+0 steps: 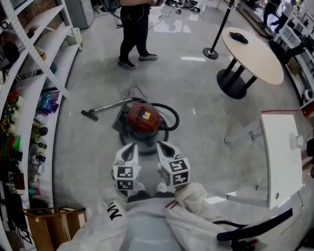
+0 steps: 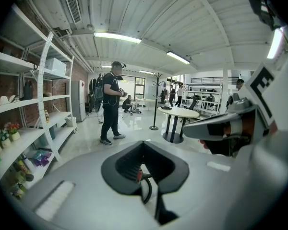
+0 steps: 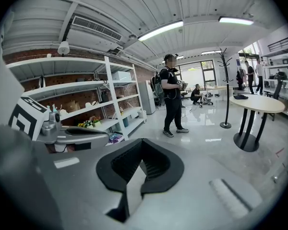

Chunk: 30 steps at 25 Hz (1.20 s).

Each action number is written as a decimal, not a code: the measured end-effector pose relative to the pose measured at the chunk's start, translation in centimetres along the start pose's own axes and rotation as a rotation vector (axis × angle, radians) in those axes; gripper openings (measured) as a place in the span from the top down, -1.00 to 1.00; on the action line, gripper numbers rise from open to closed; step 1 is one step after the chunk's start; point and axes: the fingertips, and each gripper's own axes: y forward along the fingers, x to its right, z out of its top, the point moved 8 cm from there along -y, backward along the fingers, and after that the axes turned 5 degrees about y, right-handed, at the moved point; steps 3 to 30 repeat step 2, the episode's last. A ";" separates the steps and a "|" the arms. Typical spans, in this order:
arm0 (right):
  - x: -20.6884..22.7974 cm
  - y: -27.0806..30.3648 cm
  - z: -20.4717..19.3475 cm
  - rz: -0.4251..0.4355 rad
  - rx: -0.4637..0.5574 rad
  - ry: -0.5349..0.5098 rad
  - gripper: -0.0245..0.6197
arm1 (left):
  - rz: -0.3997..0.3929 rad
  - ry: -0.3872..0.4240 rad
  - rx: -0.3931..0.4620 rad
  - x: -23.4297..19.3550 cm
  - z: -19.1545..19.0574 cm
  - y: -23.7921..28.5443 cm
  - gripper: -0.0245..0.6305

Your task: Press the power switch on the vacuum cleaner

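Observation:
A red canister vacuum cleaner (image 1: 144, 117) sits on the concrete floor just ahead of me, with its black hose (image 1: 170, 116) looped on the right and its wand (image 1: 100, 109) lying out to the left. Both grippers hover close to my body, short of the vacuum and not touching it. The left gripper (image 1: 128, 148) points at it with jaws together and holds nothing; a sliver of the red vacuum (image 2: 139, 176) shows through the gap behind its pads. The right gripper (image 1: 164, 146) is beside it, also shut and empty. The power switch cannot be made out.
White shelving (image 1: 34, 82) with small items lines the left side. A person (image 1: 133, 20) stands beyond the vacuum. A round table (image 1: 254, 54) and a pole stand (image 1: 219, 27) are at the back right, and a white board (image 1: 279, 158) lies on the right.

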 end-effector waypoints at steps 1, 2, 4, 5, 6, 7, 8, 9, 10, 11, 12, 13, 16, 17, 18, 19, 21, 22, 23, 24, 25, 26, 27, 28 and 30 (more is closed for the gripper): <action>0.0 0.0 0.0 -0.001 0.000 0.001 0.93 | -0.002 -0.001 0.001 0.0 0.0 0.0 0.93; 0.0 0.1 0.0 -0.003 0.001 0.002 0.93 | -0.004 -0.001 0.002 -0.1 0.1 0.1 0.93; 0.0 0.1 0.0 -0.003 0.001 0.002 0.93 | -0.004 -0.001 0.002 -0.1 0.1 0.1 0.93; 0.0 0.1 0.0 -0.003 0.001 0.002 0.93 | -0.004 -0.001 0.002 -0.1 0.1 0.1 0.93; 0.0 0.1 0.0 -0.003 0.001 0.002 0.93 | -0.004 -0.001 0.002 -0.1 0.1 0.1 0.93; 0.0 0.1 0.0 -0.003 0.001 0.002 0.93 | -0.004 -0.001 0.002 -0.1 0.1 0.1 0.93; 0.0 0.1 0.0 -0.003 0.001 0.002 0.93 | -0.004 -0.001 0.002 -0.1 0.1 0.1 0.93; 0.0 0.1 0.0 -0.003 0.001 0.002 0.93 | -0.004 -0.001 0.002 -0.1 0.1 0.1 0.93; 0.0 0.1 0.0 -0.003 0.001 0.002 0.93 | -0.004 -0.001 0.002 -0.1 0.1 0.1 0.93; 0.0 0.1 0.0 -0.003 0.001 0.002 0.93 | -0.004 -0.001 0.002 -0.1 0.1 0.1 0.93; 0.0 0.1 0.0 -0.003 0.001 0.002 0.93 | -0.004 -0.001 0.002 -0.1 0.1 0.1 0.93; 0.0 0.1 0.0 -0.003 0.001 0.002 0.93 | -0.004 -0.001 0.002 -0.1 0.1 0.1 0.93; 0.0 0.1 0.0 -0.003 0.001 0.002 0.93 | -0.004 -0.001 0.002 -0.1 0.1 0.1 0.93; 0.0 0.1 0.0 -0.003 0.001 0.002 0.93 | -0.004 -0.001 0.002 -0.1 0.1 0.1 0.93; 0.0 0.1 0.0 -0.003 0.001 0.002 0.93 | -0.004 -0.001 0.002 -0.1 0.1 0.1 0.93; 0.0 0.1 0.0 -0.003 0.001 0.002 0.93 | -0.004 -0.001 0.002 -0.1 0.1 0.1 0.93; 0.0 0.1 0.0 -0.003 0.001 0.002 0.93 | -0.004 -0.001 0.002 -0.1 0.1 0.1 0.93; 0.0 0.1 0.0 -0.003 0.001 0.002 0.93 | -0.004 -0.001 0.002 -0.1 0.1 0.1 0.93; 0.0 0.1 0.0 -0.003 0.001 0.002 0.93 | -0.004 -0.001 0.002 -0.1 0.1 0.1 0.93; 0.0 0.1 0.0 -0.003 0.001 0.002 0.93 | -0.004 -0.001 0.002 -0.1 0.1 0.1 0.93; 0.0 0.1 0.0 -0.003 0.001 0.002 0.93 | -0.004 -0.001 0.002 -0.1 0.1 0.1 0.93; 0.0 0.1 0.0 -0.003 0.001 0.002 0.93 | -0.004 -0.001 0.002 -0.1 0.1 0.1 0.93; 0.0 0.1 0.0 -0.003 0.001 0.002 0.93 | -0.004 -0.001 0.002 -0.1 0.1 0.1 0.93; 0.0 0.1 0.0 -0.003 0.001 0.002 0.93 | -0.004 -0.001 0.002 -0.1 0.1 0.1 0.93; 0.0 0.1 0.0 -0.003 0.001 0.002 0.93 | -0.004 -0.001 0.002 -0.1 0.1 0.1 0.93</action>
